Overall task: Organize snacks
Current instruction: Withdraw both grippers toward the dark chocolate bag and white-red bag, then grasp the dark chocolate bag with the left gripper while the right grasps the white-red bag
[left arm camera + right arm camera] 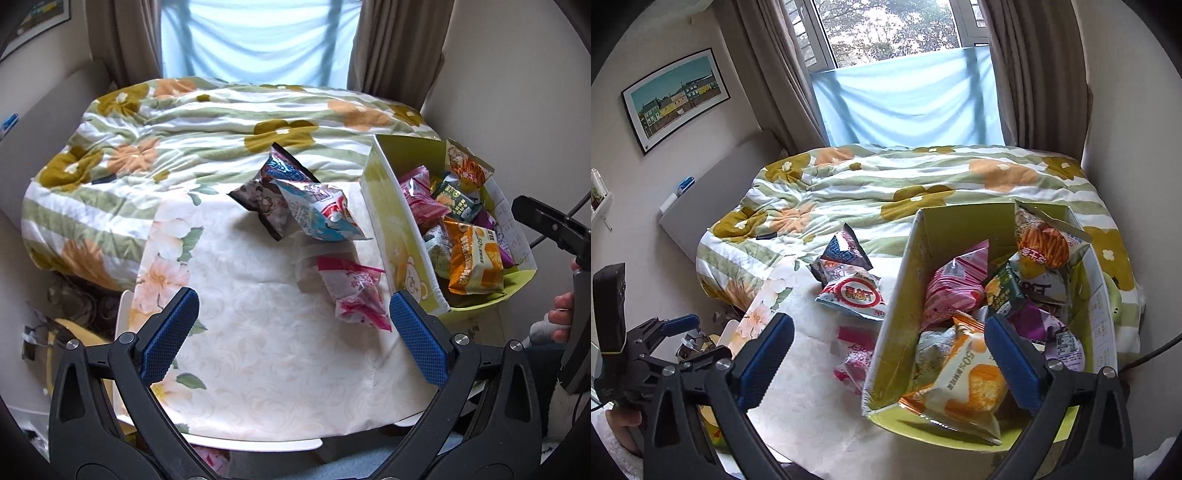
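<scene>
Left wrist view: left gripper [293, 338] spread and empty; three snack packets [301, 206] ahead, outside the green box [399, 221]. Right gripper [890, 362], spread, hovers over the nearly full box; task mostly done.

Daylight enters through a window [894, 26] at the top centre, its lower part covered by a pale blue cloth [908, 99] between brown curtains [1030, 74]. A framed picture [674, 98] hangs on the beige wall at upper left. A floral duvet [886, 177] spreads across the middle.

The left claw [294, 332] gapes empty at the frame's bottom, three snack packets [295, 210] mid-bench [258, 369], the green box [399, 236] at right.
</scene>
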Action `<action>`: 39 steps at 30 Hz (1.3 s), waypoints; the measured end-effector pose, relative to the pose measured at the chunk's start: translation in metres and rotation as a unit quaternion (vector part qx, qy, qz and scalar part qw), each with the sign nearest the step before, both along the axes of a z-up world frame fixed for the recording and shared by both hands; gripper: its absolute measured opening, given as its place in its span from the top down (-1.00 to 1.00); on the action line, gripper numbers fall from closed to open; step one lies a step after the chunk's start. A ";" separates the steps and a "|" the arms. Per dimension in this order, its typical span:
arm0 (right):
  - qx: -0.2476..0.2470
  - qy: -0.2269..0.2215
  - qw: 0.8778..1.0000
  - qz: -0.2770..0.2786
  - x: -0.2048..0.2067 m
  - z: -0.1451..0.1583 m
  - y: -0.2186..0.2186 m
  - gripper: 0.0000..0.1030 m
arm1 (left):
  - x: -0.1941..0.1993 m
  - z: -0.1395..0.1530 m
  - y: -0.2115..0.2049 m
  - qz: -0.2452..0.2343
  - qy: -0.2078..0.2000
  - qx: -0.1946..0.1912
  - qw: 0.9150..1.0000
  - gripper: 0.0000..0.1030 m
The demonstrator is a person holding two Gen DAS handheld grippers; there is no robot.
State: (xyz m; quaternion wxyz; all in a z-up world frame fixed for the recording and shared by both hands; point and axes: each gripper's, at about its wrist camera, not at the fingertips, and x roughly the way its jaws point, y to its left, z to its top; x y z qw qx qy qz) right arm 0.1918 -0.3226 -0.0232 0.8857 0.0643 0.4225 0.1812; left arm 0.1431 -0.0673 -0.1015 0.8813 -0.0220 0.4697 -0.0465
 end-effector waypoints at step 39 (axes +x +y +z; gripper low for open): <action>-0.204 0.086 0.972 -0.076 0.105 -0.142 0.186 -0.99 | 0.306 -0.125 0.039 -0.288 0.115 -0.023 0.950 -0.98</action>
